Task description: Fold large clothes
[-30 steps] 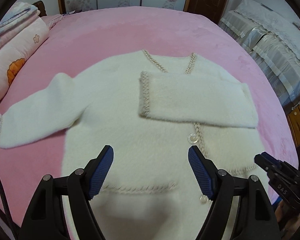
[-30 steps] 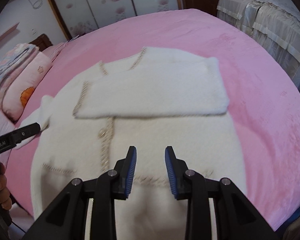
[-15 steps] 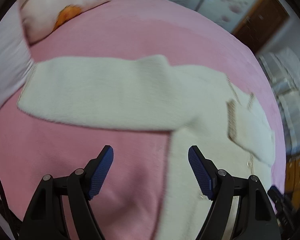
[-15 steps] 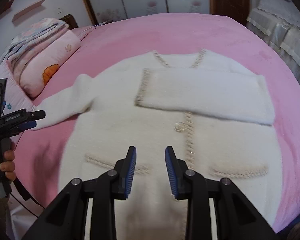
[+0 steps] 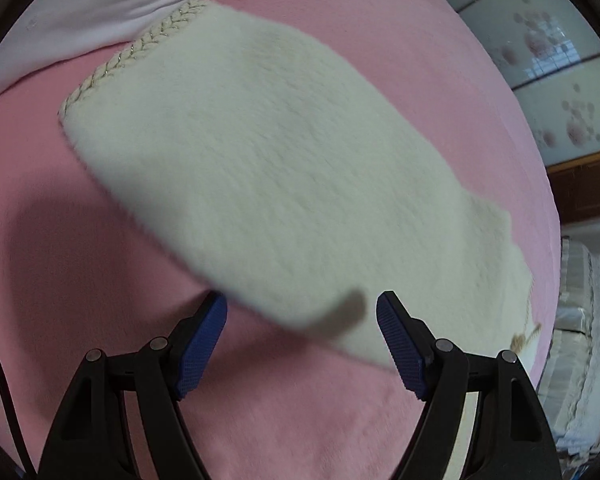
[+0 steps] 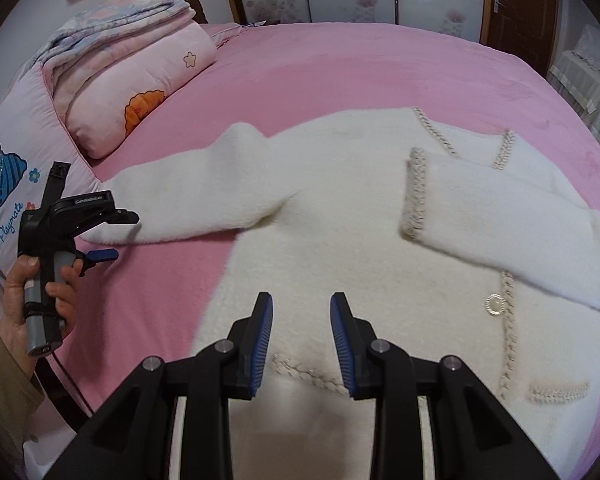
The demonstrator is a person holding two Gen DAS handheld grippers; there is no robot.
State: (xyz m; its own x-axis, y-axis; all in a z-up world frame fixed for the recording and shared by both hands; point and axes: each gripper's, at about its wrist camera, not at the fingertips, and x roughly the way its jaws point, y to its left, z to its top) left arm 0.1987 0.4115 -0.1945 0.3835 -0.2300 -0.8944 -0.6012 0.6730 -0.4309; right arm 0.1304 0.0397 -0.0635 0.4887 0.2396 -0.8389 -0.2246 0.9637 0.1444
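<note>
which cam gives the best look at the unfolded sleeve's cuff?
Left wrist: the braided cuff fills the upper left, its trim clear though slightly blurred. In the right wrist view the left gripper covers that sleeve's end.

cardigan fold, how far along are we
Done: one sleeve lies folded across the cardigan chest. In hand: nothing yet; the left gripper is open at the other sleeve, which lies spread on the bed. The right gripper hangs empty over the hem. Left: fold that sleeve, then the body.
</note>
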